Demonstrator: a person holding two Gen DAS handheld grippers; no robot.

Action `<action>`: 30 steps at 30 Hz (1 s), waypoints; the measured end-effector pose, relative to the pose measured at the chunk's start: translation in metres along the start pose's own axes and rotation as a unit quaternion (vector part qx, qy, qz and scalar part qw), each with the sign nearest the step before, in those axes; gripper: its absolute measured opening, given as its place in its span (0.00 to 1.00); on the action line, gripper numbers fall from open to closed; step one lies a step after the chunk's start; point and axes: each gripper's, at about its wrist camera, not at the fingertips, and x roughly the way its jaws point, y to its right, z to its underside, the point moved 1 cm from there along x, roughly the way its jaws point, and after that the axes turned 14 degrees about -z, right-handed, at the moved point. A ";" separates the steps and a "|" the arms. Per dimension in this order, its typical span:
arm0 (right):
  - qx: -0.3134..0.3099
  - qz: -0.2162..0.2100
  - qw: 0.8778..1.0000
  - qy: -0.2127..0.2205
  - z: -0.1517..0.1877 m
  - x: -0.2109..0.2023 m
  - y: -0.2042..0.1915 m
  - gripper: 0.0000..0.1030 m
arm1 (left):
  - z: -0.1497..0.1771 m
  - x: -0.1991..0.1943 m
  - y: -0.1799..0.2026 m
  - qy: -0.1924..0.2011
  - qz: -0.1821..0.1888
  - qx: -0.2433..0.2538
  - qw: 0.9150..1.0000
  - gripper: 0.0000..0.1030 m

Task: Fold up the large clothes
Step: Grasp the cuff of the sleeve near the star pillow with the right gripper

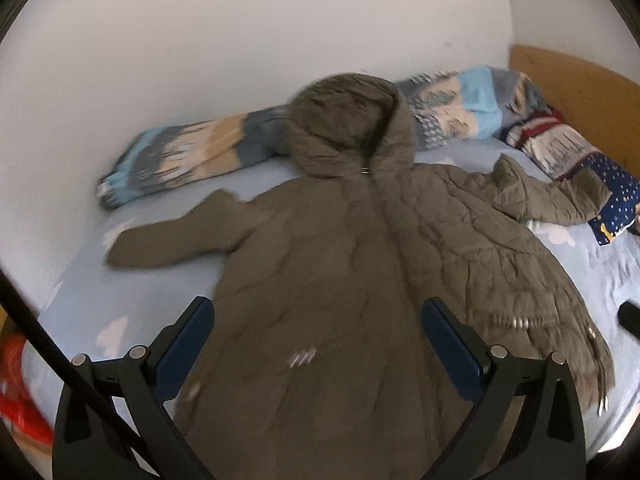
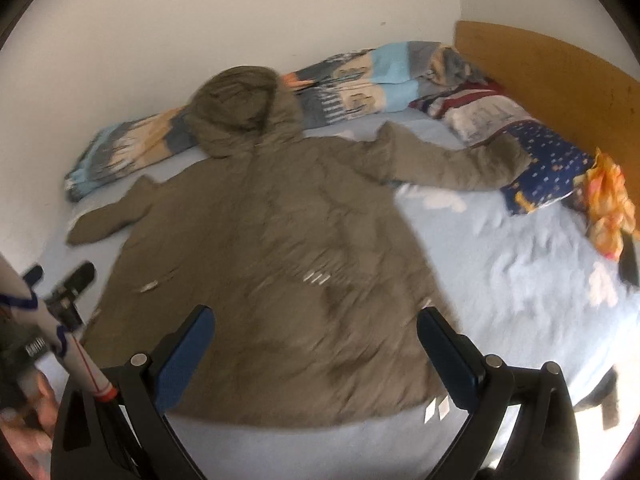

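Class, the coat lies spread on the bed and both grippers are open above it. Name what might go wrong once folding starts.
1. The coat is thick and puffy, so the open left gripper or right gripper may pinch only its top layer.
2. One sleeve rests against the pillow; pulling it might drag the pillow.
3. The hood leans on the blanket and may snag it.
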 end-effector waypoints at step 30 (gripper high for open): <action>0.327 0.091 0.939 0.057 -0.159 0.090 0.412 0.59 | 0.004 0.177 0.021 -0.169 0.012 0.019 0.985 1.00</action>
